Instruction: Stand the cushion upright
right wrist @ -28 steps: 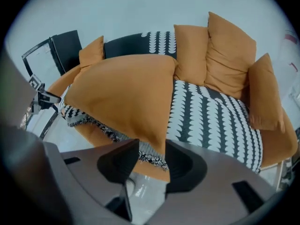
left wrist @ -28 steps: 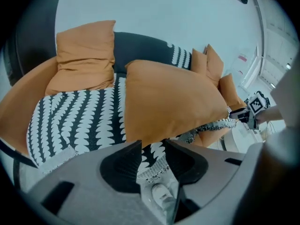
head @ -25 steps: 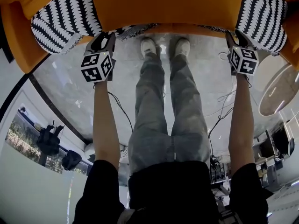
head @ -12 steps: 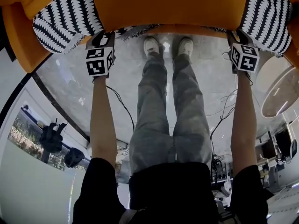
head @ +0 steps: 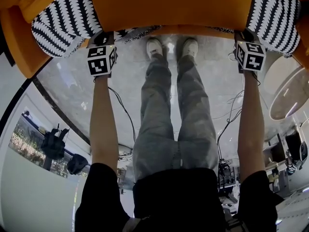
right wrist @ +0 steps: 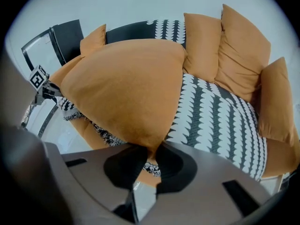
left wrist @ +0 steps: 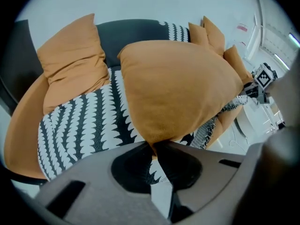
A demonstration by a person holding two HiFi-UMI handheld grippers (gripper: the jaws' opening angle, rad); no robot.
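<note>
A big orange cushion (head: pixel 174 6) lies along the sofa's front edge, on a black-and-white patterned throw (head: pixel 63 18). My left gripper (head: pixel 103 36) has just been closing and now pinches the cushion's near left corner. In the left gripper view the jaws (left wrist: pixel 153 146) press on that corner of the cushion (left wrist: pixel 178 88). My right gripper (head: pixel 241 35) has also just been closing and pinches the near right corner. The right gripper view shows its jaws (right wrist: pixel 152 150) clamped on the tip of the cushion (right wrist: pixel 126 88). Both grippers point steeply down.
Several more orange cushions (right wrist: pixel 243 46) lean against the sofa back, one at the left end (left wrist: pixel 70 55). A round white table (head: pixel 289 91) stands at the right. Cables (head: pixel 231 115) trail over the glossy floor. The person's legs and white shoes (head: pixel 171 47) stand between the grippers.
Both grippers have edged a little toward the sofa and onto the cushion's front corners. The left gripper's marker cube has rolled slightly.
</note>
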